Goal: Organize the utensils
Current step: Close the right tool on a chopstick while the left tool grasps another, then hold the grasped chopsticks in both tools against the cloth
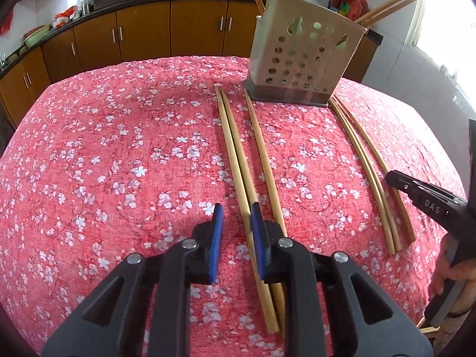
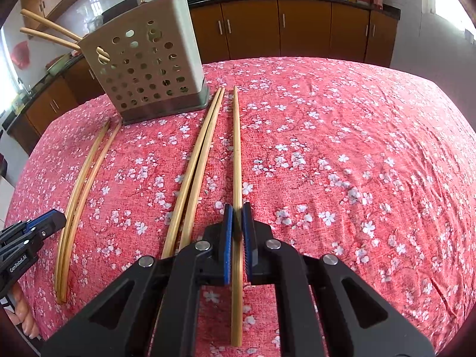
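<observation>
A perforated metal utensil holder (image 1: 300, 59) stands at the far side of the table with several chopsticks in it; it also shows in the right wrist view (image 2: 148, 65). Loose bamboo chopsticks lie on the cloth. My left gripper (image 1: 236, 217) is open low over the table, one chopstick (image 1: 238, 160) lying between its pads. My right gripper (image 2: 237, 218) is shut on a single chopstick (image 2: 236, 154) that still lies along the cloth. It shows at the right edge of the left wrist view (image 1: 422, 193).
A pair of chopsticks (image 2: 199, 160) lies left of the held one, and another group (image 2: 80, 184) further left. The table has a red floral cloth (image 2: 357, 148). Brown kitchen cabinets (image 2: 297, 29) line the wall behind.
</observation>
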